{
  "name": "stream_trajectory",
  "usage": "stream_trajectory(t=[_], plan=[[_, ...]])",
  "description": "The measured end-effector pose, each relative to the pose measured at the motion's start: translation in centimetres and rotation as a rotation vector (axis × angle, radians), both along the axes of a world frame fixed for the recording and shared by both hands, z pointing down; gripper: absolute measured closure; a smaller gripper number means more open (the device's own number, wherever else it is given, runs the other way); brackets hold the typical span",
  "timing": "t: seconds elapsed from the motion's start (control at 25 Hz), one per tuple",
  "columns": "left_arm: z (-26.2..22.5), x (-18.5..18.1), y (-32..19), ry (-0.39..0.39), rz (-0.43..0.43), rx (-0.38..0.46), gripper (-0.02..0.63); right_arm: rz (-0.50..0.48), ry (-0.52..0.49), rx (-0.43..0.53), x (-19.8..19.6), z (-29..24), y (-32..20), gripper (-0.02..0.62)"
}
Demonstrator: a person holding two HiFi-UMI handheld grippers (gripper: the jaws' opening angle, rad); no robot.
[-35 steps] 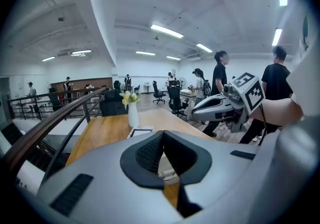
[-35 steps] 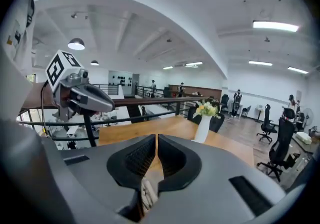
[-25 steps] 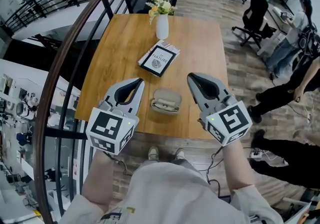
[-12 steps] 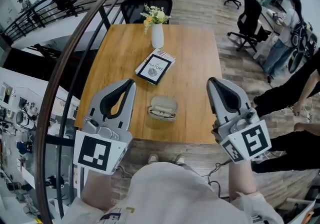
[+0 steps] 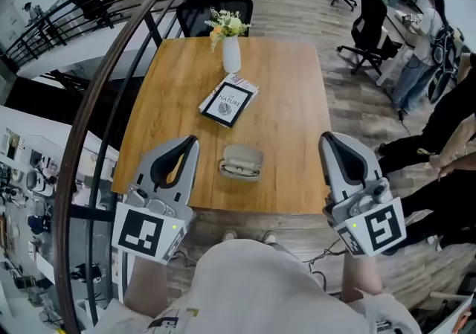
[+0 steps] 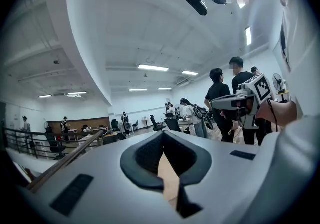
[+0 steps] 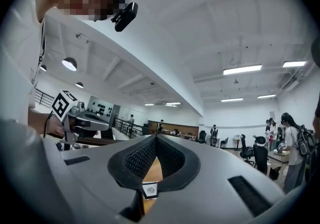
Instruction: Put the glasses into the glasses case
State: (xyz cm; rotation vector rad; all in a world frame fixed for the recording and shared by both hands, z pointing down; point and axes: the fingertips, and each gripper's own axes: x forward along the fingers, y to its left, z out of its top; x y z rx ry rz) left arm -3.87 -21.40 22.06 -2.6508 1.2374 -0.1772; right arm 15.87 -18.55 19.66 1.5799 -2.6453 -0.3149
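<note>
both jaw pairs clenched, empty: left gripper (image 5: 189, 142), right gripper (image 5: 332, 139). oval beige glasses case (image 5: 241, 161) on wooden table (image 5: 286, 87) appears open; a knock could spill its contents.

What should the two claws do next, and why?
Probably lower the right claw toward the grey-beige oval glasses case and nudge its lid shut. The case seems to lie open on the wooden table, with something pale inside that is too small to name. The right claw and the left claw are both shut, empty and clear of the case.
</note>
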Motion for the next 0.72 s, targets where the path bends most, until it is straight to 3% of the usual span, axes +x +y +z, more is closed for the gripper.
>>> stream_trajectory(t=[0.28, 0.72], plan=[[2.0, 0.0, 0.2, -0.013, -0.009, -0.049, 0.589, 0.001, -0.004, -0.058, 0.1, 2.3, 0.1, 0.571], [2.3, 0.4, -0.2, -0.019, -0.009, -0.065, 0.589, -0.018, 0.004, -0.062, -0.6, 2.2, -0.7, 0.571]])
